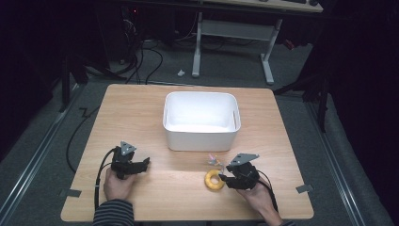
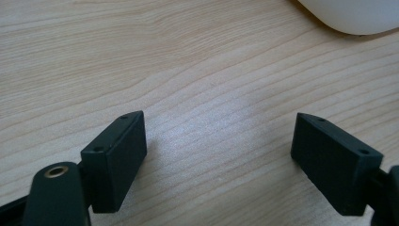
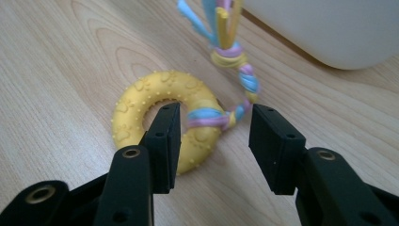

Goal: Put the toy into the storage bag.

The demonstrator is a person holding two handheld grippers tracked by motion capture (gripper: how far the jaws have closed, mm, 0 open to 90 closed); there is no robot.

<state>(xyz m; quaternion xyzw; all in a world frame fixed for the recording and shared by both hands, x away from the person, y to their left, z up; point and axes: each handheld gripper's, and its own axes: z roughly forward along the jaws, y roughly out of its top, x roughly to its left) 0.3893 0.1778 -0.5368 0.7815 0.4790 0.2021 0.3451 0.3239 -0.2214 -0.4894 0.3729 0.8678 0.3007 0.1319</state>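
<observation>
Yellow ring toy (image 3: 162, 110) flat on bench (image 1: 141, 113), knotted rope tail (image 3: 233, 56) pointing toward white tub (image 1: 201, 121) just beyond. Right claw (image 3: 214, 136) apart, straddling ring's rope-wrapped side. Left claw (image 2: 219, 155) apart over bare wood.

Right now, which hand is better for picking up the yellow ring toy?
The right. The right gripper is open with its jaws either side of the yellow ring toy. The left gripper is open too, but farther along the table over bare wood.
</observation>
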